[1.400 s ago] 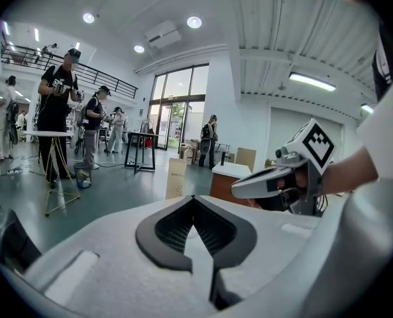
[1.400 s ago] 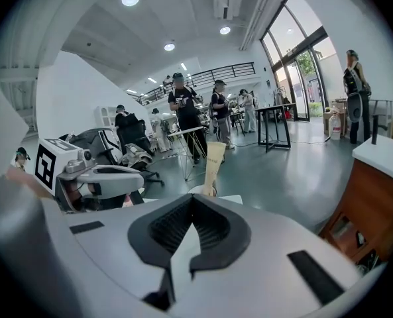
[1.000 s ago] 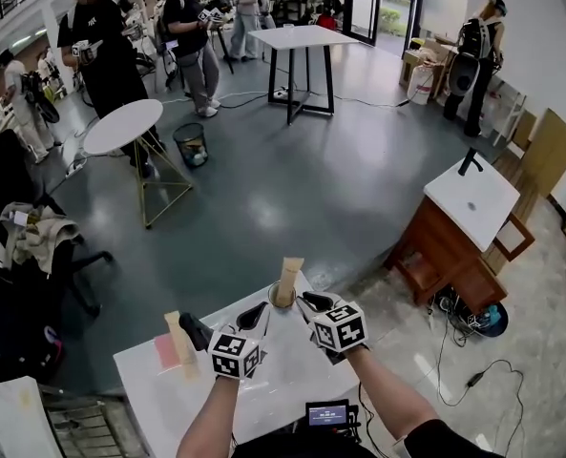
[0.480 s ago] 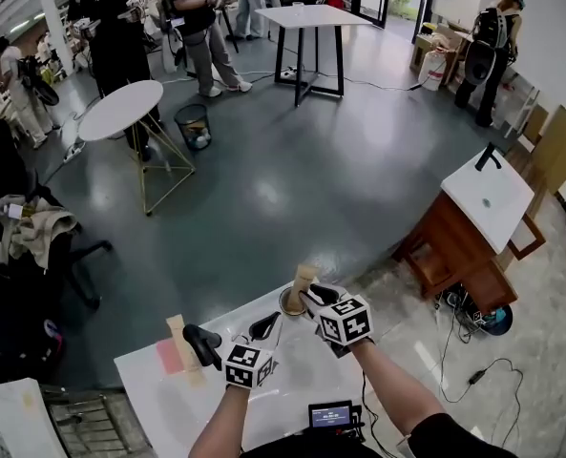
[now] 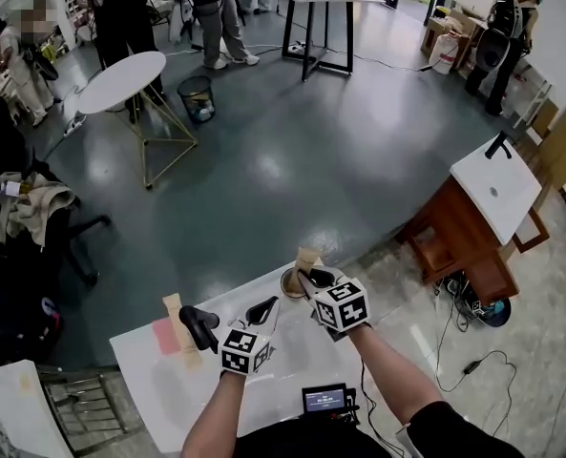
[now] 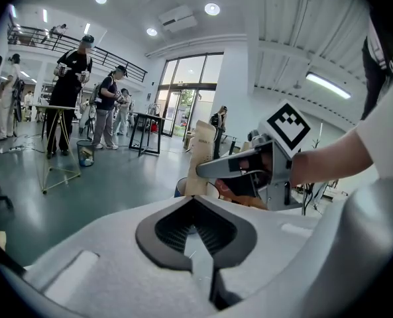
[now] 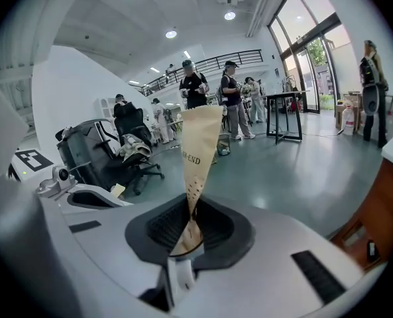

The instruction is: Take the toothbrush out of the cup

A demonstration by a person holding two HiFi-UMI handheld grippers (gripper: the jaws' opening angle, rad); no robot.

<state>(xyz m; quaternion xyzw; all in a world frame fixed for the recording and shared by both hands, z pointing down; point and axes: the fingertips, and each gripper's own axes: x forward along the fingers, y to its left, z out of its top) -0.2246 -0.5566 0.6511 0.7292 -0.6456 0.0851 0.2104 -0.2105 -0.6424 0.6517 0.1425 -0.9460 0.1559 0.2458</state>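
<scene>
The toothbrush (image 5: 306, 259), wrapped in a tan paper sleeve, is standing upright in the cup (image 5: 287, 285) just below the centre of the head view, at the far edge of the white table (image 5: 168, 385). The right gripper (image 5: 311, 280) is reaching in from the lower right and its jaws are closing on the sleeve's lower part, pinching it between the pads just above the cup's rim. The left gripper (image 5: 233, 318) is hovering just left of the cup with its jaws spread apart and nothing between them.
</scene>
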